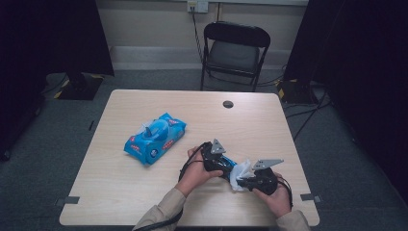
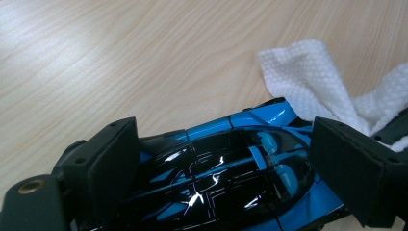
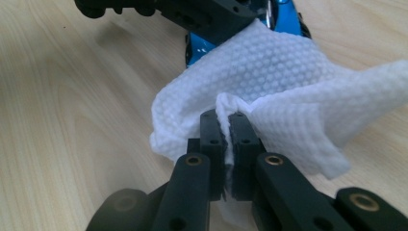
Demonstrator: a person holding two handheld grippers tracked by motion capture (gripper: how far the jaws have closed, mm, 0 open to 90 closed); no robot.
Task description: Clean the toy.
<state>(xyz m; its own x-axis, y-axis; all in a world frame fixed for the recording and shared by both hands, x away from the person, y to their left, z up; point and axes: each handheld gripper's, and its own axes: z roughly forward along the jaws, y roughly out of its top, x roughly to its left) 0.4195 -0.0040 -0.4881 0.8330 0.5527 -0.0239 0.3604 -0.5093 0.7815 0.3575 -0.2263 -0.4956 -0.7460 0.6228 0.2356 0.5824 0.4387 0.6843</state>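
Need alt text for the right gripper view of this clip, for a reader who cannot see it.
The right gripper, jaws shut, pinches a fold of a white dimpled wipe that drapes over the end of a blue and black toy car. The other gripper holds the car at the top, above a light wooden table.

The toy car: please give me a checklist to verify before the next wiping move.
1. Left gripper closed around the blue toy car: ok.
2. Right gripper pinches the white wipe firmly: ok.
3. Wipe touches the car: ok, it drapes over one end.
4. Car rests flat on the table: cannot tell.
5. Wipes pack lies apart from the work: ok.
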